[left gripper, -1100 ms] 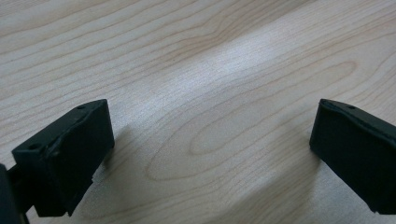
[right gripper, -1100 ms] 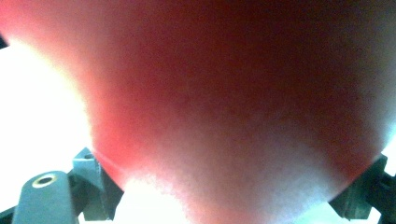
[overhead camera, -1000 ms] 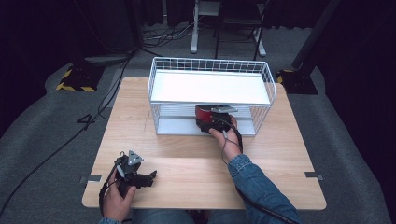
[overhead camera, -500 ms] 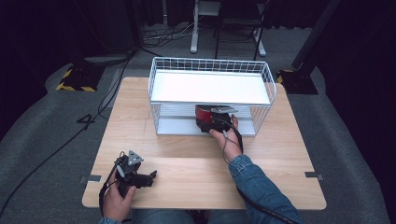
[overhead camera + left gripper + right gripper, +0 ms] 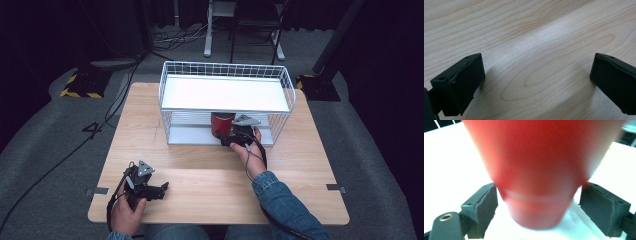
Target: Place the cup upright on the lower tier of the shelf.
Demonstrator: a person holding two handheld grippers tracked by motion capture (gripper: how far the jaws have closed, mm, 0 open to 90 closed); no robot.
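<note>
cup (image 5: 541,170): smooth red, tapered, between right gripper (image 5: 539,205) jaws, gaps visible | rack (image 5: 170,95): white wire | left gripper (image 5: 536,80): spread wide | bench (image 5: 200,170): pale woodgrain | floor: grey carpet

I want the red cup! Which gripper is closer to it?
Right. The right gripper has its jaws around the red cup in the rack; the left gripper rests far off near the table's front edge.

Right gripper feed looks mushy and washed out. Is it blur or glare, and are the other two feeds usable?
Right gripper view: the red cup sits too close and is out of focus, and the white shelf around it is blown out; the jaws read sharper. Left gripper view: crisp wood grain on the table, soft jaw shadows. High view: evenly lit table, dark surroundings.
</note>
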